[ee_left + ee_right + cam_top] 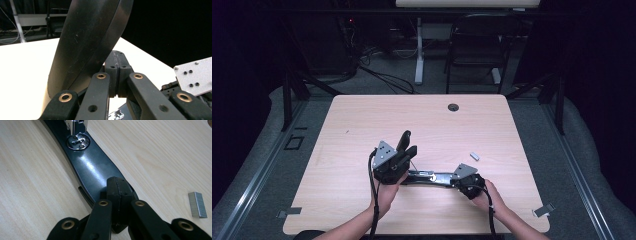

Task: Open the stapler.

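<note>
Right gripper (117,187) clenched, pads pressing down on stapler base (92,167) near table's (362,125) front edge. Left gripper (401,159) likewise clenched, empty — beside raised stapler lid (87,42). Staple strip (474,156) just beyond — apart, right of stapler.

A light wooden table (362,120) with a round cable hole (453,107) near its far edge is set on grey carpeted floor (257,150). Beyond it, a black chair (477,45) and the white leg of a desk (419,50) are seen, with cables (382,75) trailed across the floor. The room is kept dark; black stands (287,90) are placed at both far corners.
</note>
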Available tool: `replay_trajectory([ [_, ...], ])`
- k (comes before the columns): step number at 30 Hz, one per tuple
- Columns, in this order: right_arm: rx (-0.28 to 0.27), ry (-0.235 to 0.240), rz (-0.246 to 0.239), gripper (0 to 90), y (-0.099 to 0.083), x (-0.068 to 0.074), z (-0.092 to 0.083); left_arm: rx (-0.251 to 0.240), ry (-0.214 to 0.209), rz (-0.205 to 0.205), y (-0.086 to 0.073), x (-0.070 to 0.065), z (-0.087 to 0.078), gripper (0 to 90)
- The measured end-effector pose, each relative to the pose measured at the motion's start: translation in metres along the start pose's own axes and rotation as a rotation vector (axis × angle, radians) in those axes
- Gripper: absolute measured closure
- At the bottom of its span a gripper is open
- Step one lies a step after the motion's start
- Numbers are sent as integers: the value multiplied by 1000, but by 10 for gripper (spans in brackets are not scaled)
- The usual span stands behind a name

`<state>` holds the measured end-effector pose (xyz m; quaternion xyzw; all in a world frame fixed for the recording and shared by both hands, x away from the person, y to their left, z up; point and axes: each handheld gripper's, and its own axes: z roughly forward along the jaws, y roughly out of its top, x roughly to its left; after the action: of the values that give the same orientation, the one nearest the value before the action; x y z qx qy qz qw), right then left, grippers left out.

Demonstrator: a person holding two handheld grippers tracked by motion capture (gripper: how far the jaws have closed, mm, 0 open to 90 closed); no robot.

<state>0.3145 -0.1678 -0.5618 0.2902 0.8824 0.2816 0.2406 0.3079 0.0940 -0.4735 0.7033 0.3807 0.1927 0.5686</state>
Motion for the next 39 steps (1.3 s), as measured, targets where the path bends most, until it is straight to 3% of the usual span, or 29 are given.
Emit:
replay_trajectory([
  [15,-1,0,3,900,0,0,0,-3,9,2,0,4,-7,899],
  [19,7,-5,-2,900,0,0,0,-16,30,7,-1,4,-9,899],
  [21,5,-4,1,900,0,0,0,-17,38,29,-2,4,-9,899],
  [29,4,-2,3,900,0,0,0,-16,55,31,-1,5,-10,899],
  [39,5,10,7,900,0,-1,0,-17,62,27,-1,13,-17,899],
])
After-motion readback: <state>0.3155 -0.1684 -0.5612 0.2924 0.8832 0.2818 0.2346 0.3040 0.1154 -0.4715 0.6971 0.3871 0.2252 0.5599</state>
